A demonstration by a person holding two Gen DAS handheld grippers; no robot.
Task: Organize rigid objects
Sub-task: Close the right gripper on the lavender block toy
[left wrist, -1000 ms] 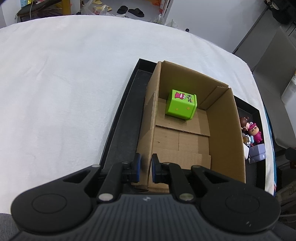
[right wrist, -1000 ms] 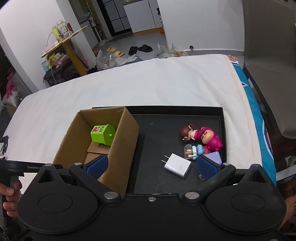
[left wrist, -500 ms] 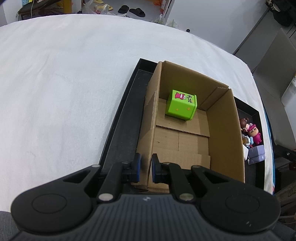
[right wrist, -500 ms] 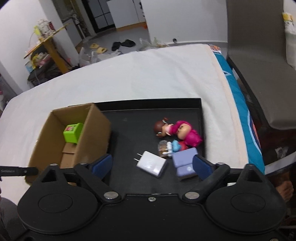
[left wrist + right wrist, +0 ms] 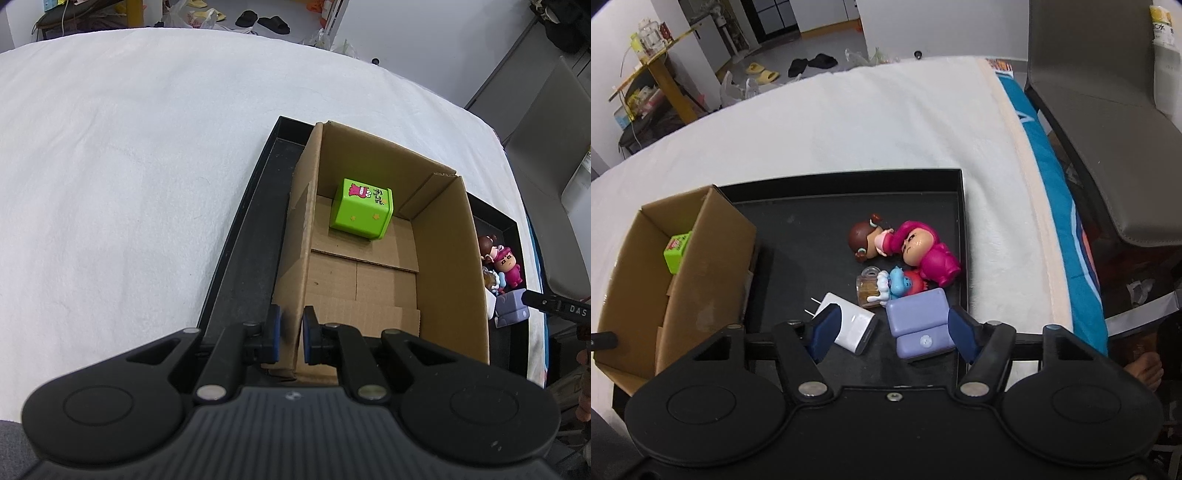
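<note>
While left gripper [image 5: 290, 338] pinches box wall [image 5: 300, 236], tray [image 5: 849, 192] lies open.

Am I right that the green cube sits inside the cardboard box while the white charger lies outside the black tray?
Not quite: the green cube is inside the cardboard box, but the right wrist view shows the white charger lying inside the black tray.

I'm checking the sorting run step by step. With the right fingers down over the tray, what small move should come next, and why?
Probably close the right gripper, whose fingers have just been closing, on the white charger or lavender case; both lie between them, neither gripped. The left gripper clamps the cardboard box wall.
</note>
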